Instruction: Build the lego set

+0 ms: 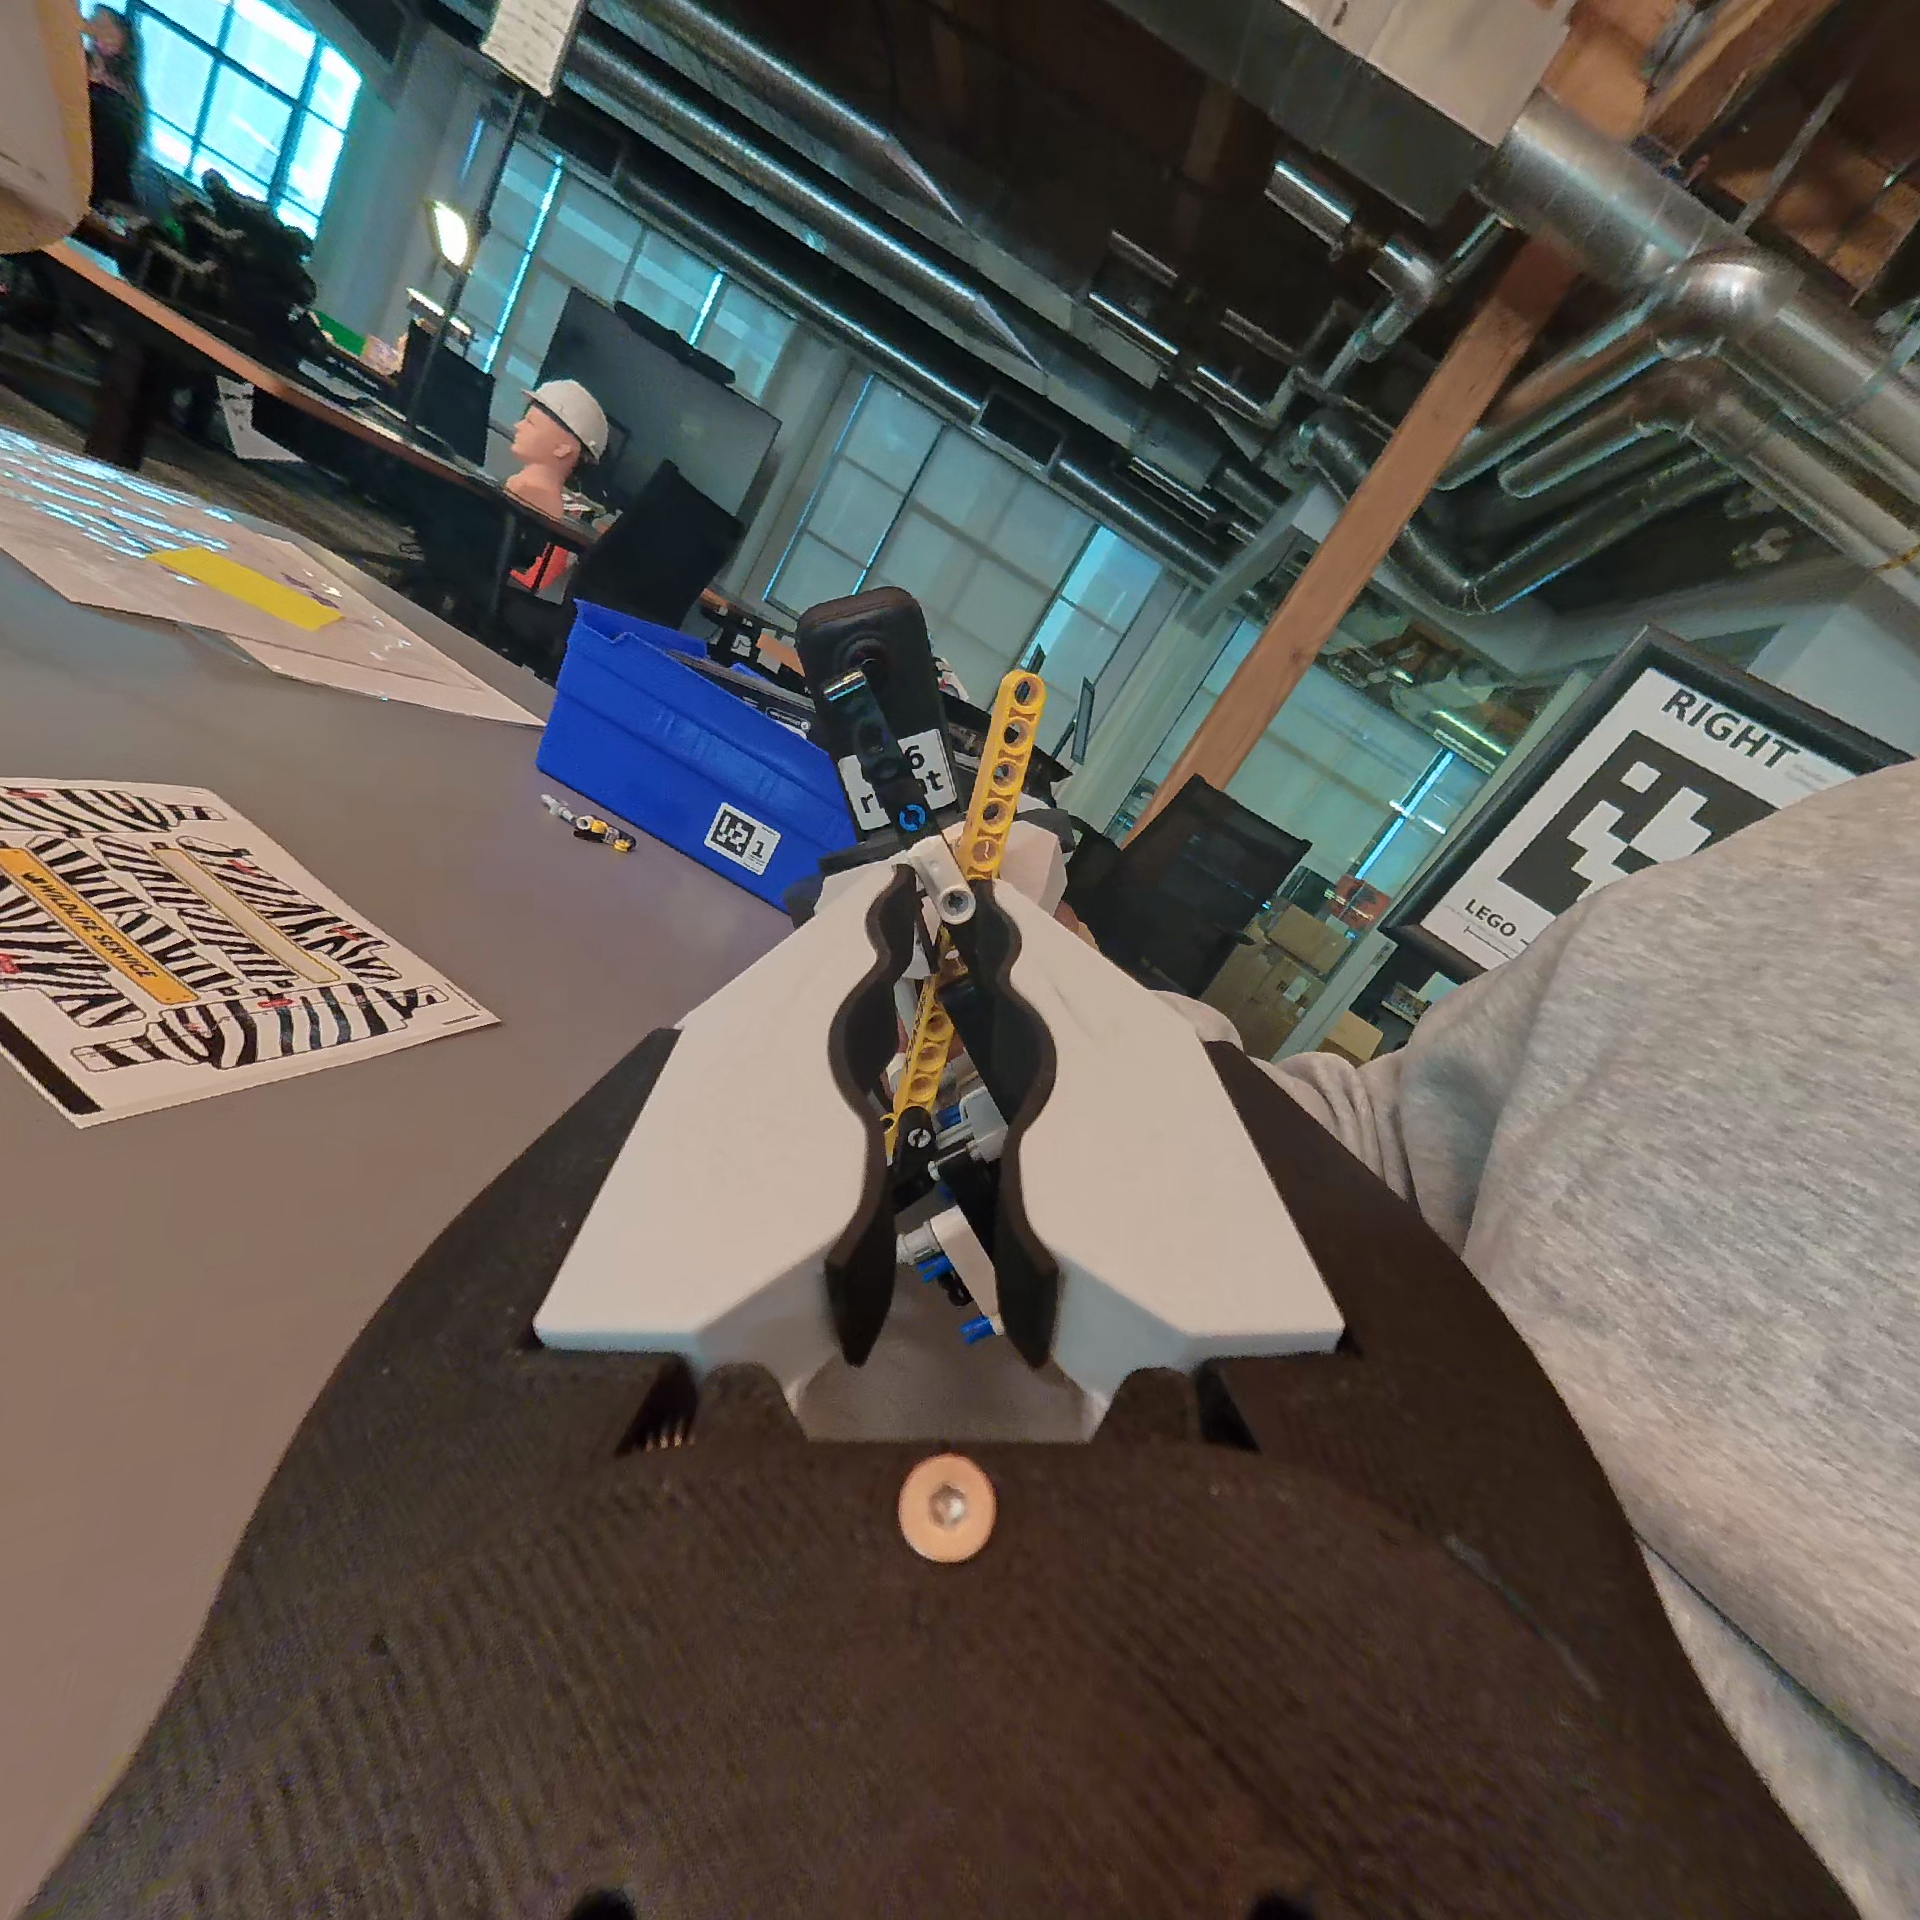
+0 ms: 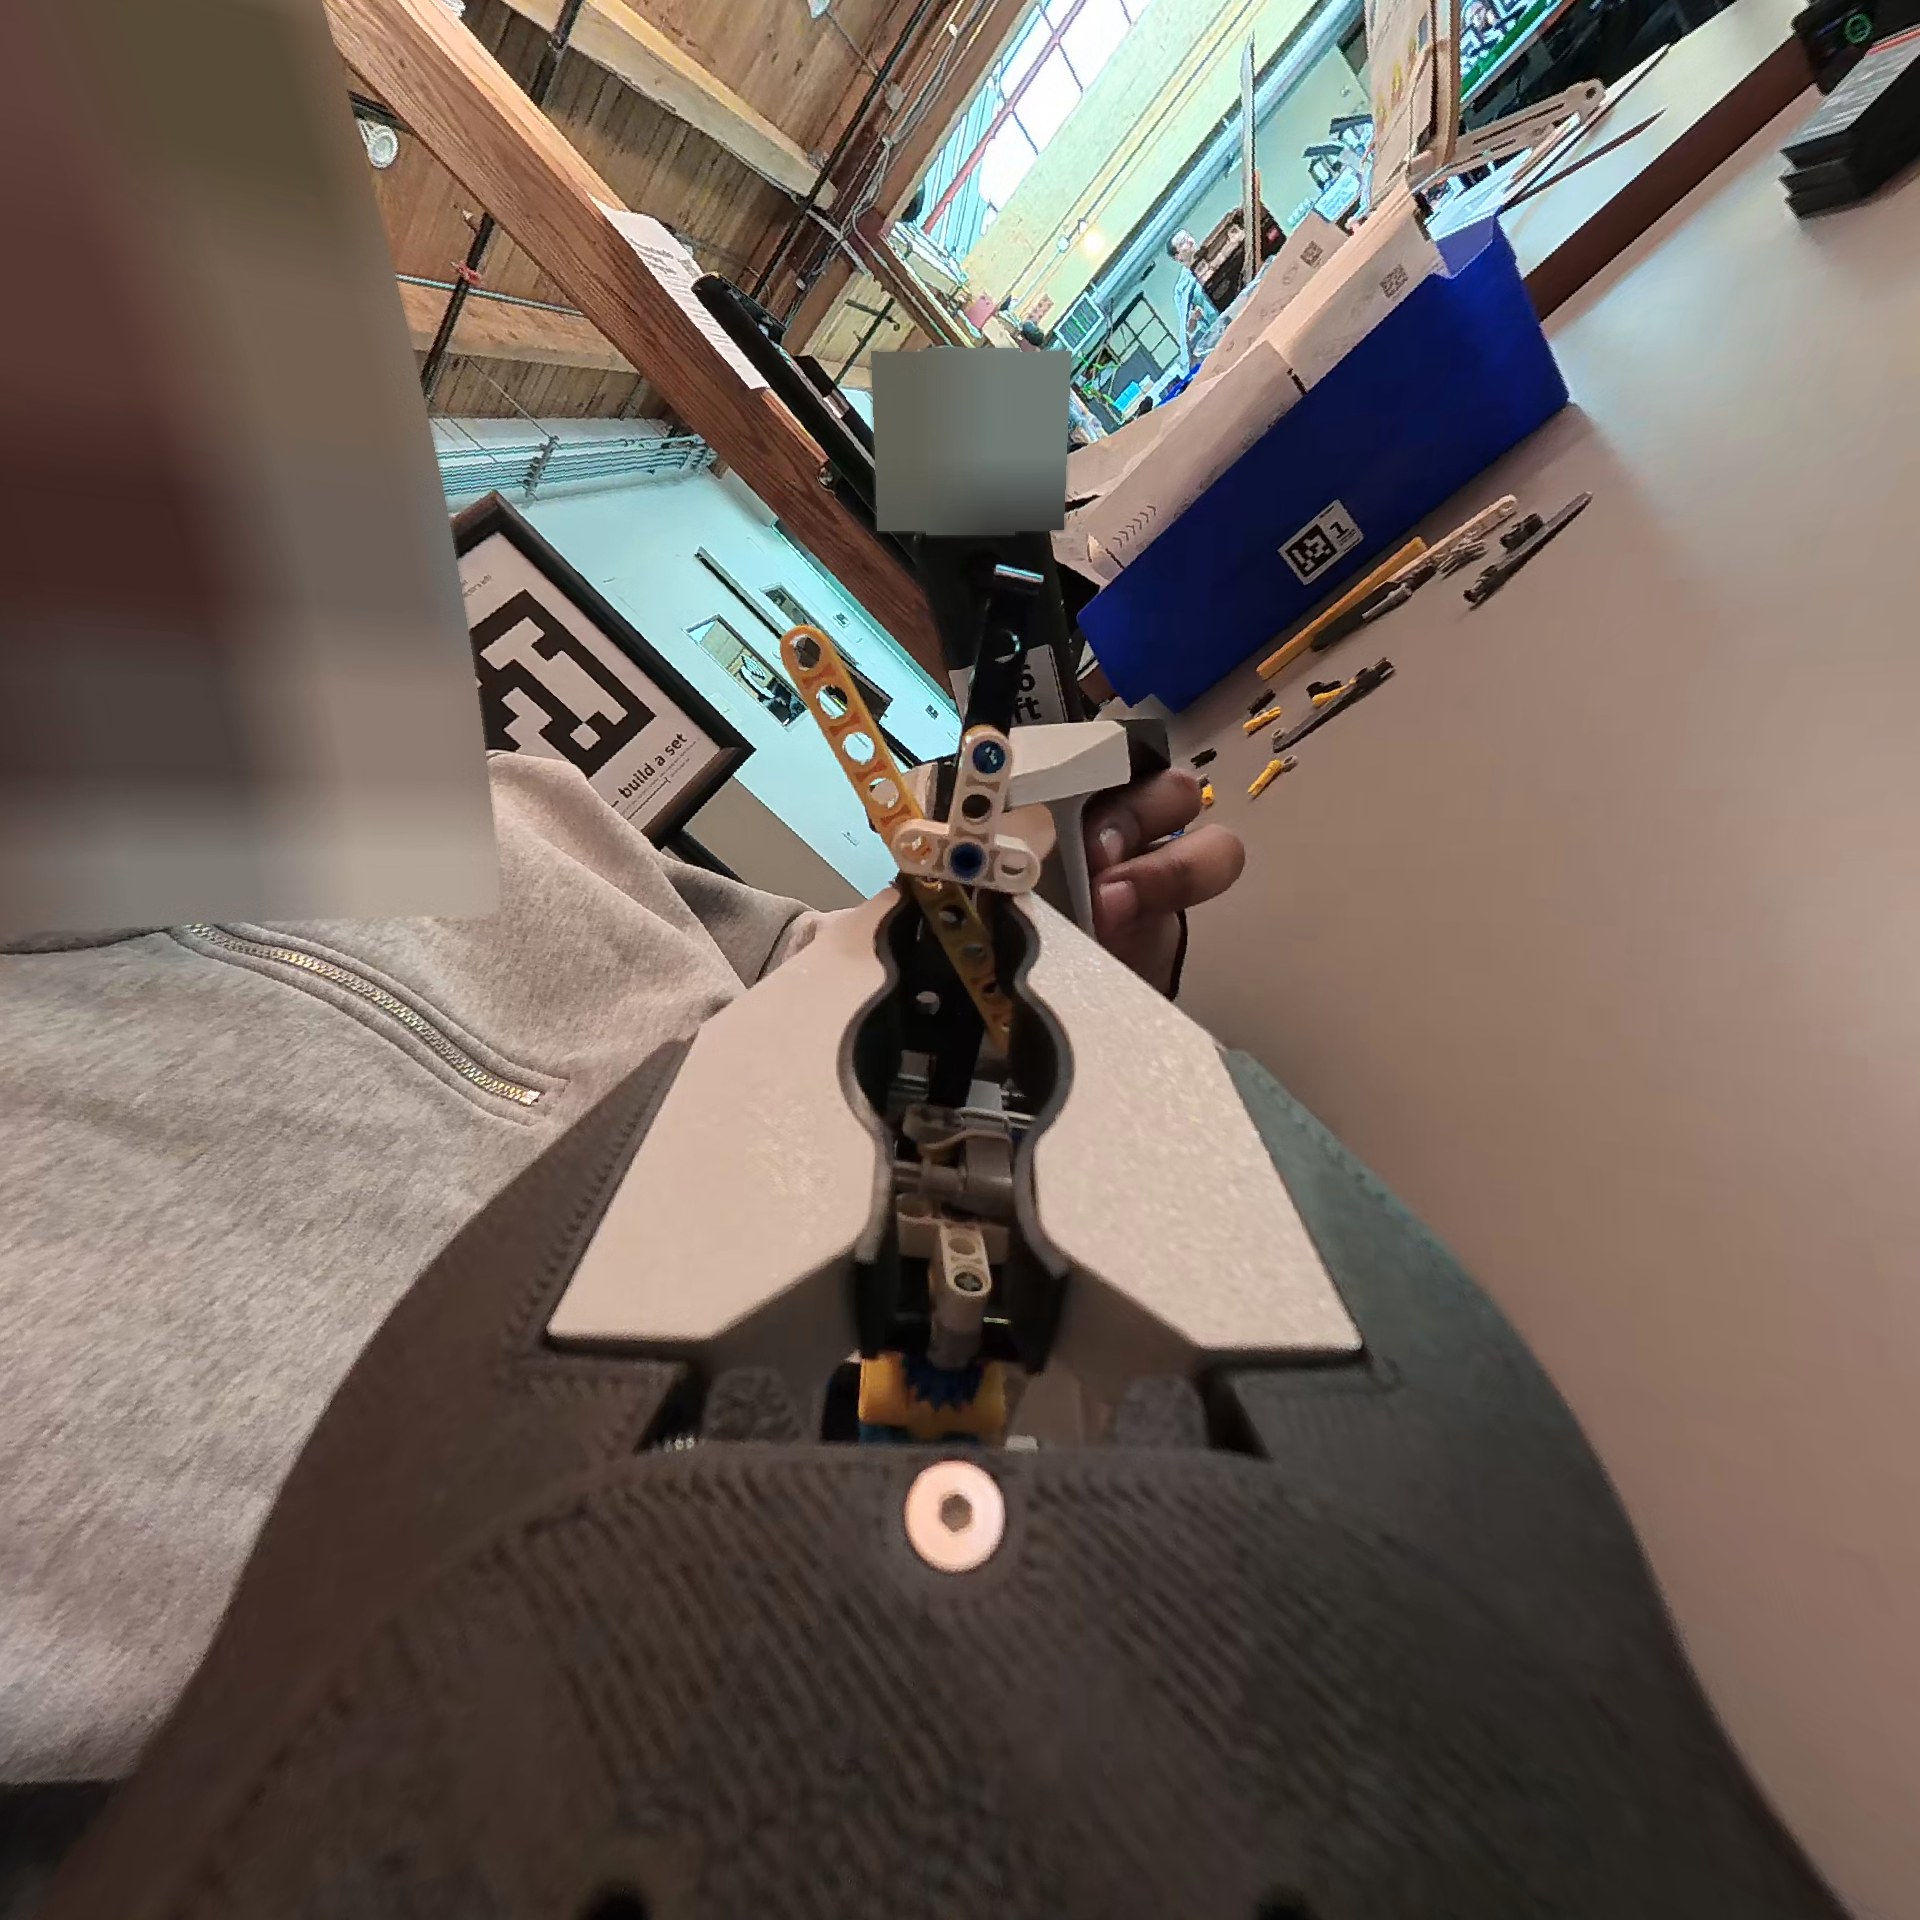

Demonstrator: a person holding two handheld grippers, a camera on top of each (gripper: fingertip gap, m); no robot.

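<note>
Both grippers face each other above the grey table [image 1: 312,1195] and grip one small lego assembly [image 1: 935,1153] between them. My left gripper [image 1: 940,883] is shut on its grey, black and blue core. A long yellow holed beam [image 1: 1003,769] sticks up past the fingertips, beside a white connector [image 1: 951,899]. My right gripper [image 2: 951,904] is shut on the same assembly [image 2: 961,1174], with a yellow and blue gear part [image 2: 930,1392] deep between its fingers. The yellow beam [image 2: 847,727], a white T-shaped piece [image 2: 971,831] and a black beam [image 2: 992,655] stick out beyond the tips.
A blue bin [image 2: 1351,488] stands on the table, with several loose yellow and black parts [image 2: 1351,644] beside it. A zebra-striped sticker sheet [image 1: 208,945] and paper sheets [image 1: 208,582] lie to the left. A grey sleeve [image 1: 1662,1143] is close on the right. My two grippers' fingertips are within a few centimetres of each other.
</note>
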